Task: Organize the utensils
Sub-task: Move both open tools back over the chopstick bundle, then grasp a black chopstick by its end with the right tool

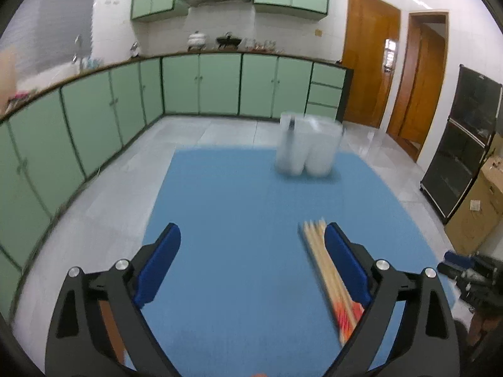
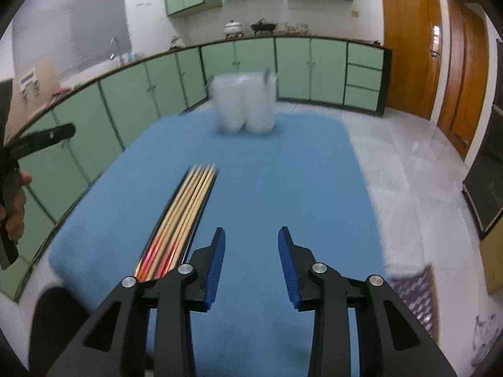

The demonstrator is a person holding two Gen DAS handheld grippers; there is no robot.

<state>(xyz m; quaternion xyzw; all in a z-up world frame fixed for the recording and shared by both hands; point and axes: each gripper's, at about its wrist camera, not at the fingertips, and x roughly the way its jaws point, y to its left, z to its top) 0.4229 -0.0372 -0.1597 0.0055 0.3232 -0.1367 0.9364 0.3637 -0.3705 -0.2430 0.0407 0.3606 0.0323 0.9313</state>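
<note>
A bundle of several wooden chopsticks with red-orange ends point(image 2: 180, 216) lies on the blue table mat point(image 2: 276, 169). In the left wrist view the chopsticks point(image 1: 323, 262) lie just inside my right finger. A translucent white utensil holder point(image 2: 243, 105) with two compartments stands at the far side of the mat, with a dark utensil handle sticking out; it also shows in the left wrist view point(image 1: 306, 144). My left gripper point(image 1: 251, 240) is open and empty above the mat. My right gripper point(image 2: 251, 242) is open and empty, just right of the chopsticks.
Green kitchen cabinets point(image 1: 201, 84) run along the back and left. Wooden doors point(image 1: 367, 59) stand at the right. A black rack point(image 1: 462, 144) and cardboard boxes point(image 1: 478, 207) sit right of the table. The other hand-held gripper's handle point(image 2: 37, 141) shows at the left.
</note>
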